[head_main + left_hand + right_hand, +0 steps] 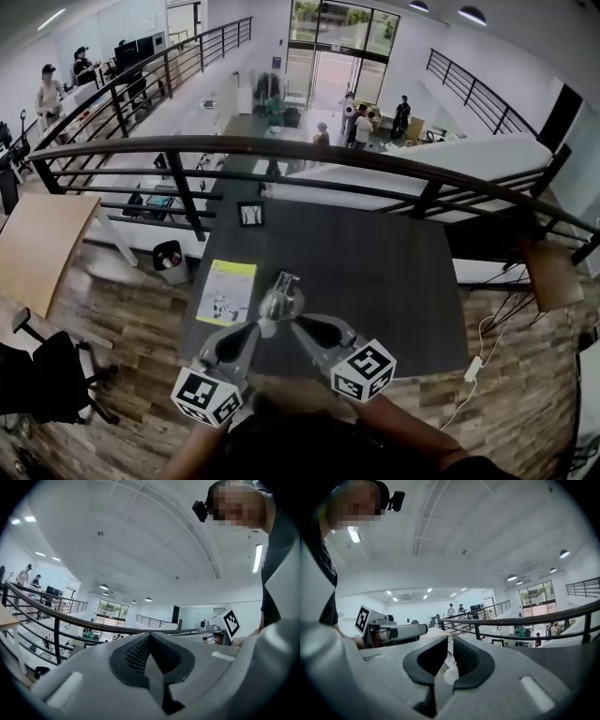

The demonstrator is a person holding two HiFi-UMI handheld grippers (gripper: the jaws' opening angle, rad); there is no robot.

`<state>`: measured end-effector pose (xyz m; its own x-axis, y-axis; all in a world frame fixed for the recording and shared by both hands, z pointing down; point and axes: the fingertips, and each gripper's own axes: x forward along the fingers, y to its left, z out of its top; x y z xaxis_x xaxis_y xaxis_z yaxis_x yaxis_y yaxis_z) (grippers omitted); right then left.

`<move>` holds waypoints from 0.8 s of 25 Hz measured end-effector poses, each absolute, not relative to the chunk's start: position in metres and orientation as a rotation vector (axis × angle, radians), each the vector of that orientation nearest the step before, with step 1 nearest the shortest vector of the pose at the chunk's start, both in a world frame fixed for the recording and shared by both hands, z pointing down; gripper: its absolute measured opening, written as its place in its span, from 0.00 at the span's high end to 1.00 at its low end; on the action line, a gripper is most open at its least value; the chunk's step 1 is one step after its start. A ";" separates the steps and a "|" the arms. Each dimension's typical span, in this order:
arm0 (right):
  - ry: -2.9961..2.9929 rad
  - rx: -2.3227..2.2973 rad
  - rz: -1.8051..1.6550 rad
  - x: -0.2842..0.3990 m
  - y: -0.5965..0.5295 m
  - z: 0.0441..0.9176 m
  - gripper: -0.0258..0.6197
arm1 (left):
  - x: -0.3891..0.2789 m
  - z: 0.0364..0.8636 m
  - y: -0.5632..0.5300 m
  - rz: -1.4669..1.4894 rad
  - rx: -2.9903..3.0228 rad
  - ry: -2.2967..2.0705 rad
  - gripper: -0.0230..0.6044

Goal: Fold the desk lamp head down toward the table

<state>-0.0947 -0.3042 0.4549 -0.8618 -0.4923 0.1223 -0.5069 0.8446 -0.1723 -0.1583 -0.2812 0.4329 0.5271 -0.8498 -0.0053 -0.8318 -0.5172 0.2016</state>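
In the head view the desk lamp (281,298) stands near the front of the dark table (384,272); I see its rounded silvery head from above. My two grippers meet just below it. The left gripper (261,328) comes in from the lower left and the right gripper (294,322) from the lower right. In the left gripper view the left gripper (150,638) has its pads together with nothing in them. In the right gripper view the right gripper (451,643) shows a narrow gap, and a white part of the lamp (451,673) shows low through it, untouched by the pads.
A yellow sheet (227,291) lies at the table's left edge and a small framed card (250,214) at its far left corner. A black railing (281,145) runs behind the table over an atrium. A wooden desk (37,248), an office chair (47,375) and a bin (169,255) stand to the left.
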 end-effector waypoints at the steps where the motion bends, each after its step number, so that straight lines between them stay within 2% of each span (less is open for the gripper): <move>1: -2.935 0.824 0.318 -0.099 -0.308 0.458 0.90 | -0.163 0.434 -0.285 -0.152 2.600 -1.416 0.96; 8: -2.865 1.008 0.354 -0.120 -0.330 0.471 0.77 | -0.201 0.440 -0.299 -0.126 2.647 -1.303 0.96; 14: -2.808 1.073 0.373 -0.132 -0.348 0.482 0.65 | -0.205 0.441 -0.307 -0.114 2.675 -1.215 0.96; 20: -2.775 1.042 0.430 -0.142 -0.361 0.498 0.62 | -0.201 0.444 -0.319 -0.090 2.672 -1.172 0.96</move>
